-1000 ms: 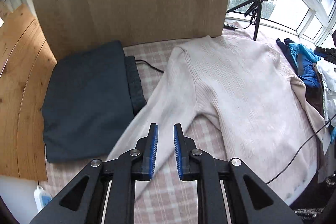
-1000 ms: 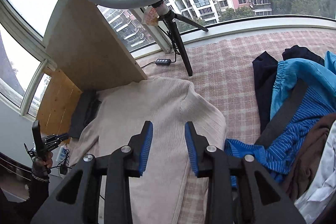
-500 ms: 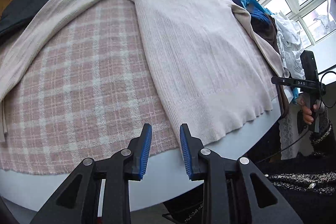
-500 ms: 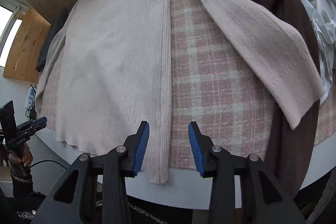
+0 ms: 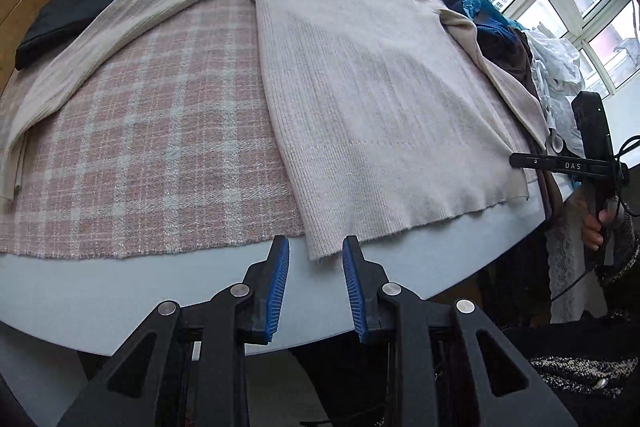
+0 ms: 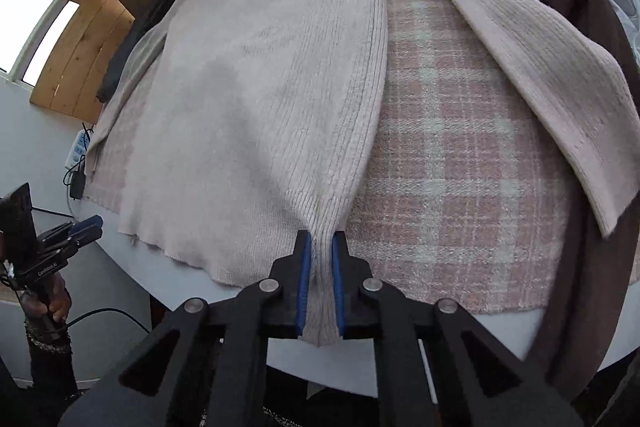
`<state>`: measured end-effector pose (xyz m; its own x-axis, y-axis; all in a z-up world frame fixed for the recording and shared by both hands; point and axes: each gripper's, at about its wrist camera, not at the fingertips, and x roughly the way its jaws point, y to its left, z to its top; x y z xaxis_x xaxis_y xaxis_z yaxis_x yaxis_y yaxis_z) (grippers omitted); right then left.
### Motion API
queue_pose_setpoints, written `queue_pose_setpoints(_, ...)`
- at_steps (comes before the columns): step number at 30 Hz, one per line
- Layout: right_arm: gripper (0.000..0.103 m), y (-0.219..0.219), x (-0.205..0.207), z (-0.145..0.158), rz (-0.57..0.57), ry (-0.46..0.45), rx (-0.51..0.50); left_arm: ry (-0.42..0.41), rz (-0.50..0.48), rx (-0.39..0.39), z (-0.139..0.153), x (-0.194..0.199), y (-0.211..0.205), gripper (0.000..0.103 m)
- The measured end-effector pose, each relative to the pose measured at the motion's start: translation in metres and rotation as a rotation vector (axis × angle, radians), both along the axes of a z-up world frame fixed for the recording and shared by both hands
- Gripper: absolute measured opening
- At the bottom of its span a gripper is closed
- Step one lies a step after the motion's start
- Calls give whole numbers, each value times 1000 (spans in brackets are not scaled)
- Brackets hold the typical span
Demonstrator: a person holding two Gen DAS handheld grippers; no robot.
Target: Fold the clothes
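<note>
The left gripper (image 5: pixel 314 269) hangs just off the near left hem corner of the cream ribbed knit sweater (image 5: pixel 360 79), its blue-padded fingers (image 5: pixel 279 277) spread with nothing between them, seemingly lined up to take that corner. The right gripper (image 6: pixel 319 265) has its fingers closed on the hem's right corner, likely so both corners lift together. The sweater lies flat on the pink plaid cloth (image 5: pixel 132 155) over the tabletop (image 5: pixel 120 291), sleeves spread outward, unfolded.
</note>
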<state>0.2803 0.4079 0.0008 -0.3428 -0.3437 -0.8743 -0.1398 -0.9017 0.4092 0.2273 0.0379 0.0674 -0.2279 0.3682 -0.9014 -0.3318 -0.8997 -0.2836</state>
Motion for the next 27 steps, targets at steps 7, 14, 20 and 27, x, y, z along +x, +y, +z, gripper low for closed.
queue_pose_setpoints(7, 9, 73, 21, -4, -229, -15, -76, 22, 33, 32, -13, 3, 6, 34)
queue_pose_setpoints(14, 9, 61, 11, 2, -185, -17, -35, -10, 45, 69, -33, -7, 29, 35)
queue_pose_setpoints(20, 9, 53, 12, -4, -157, -27, -48, -32, 55, 87, -46, -18, 48, 6)
queue_pose_setpoints(27, 9, 30, 25, 30, -101, 44, -161, 58, 126, 127, 21, 9, 0, 4)
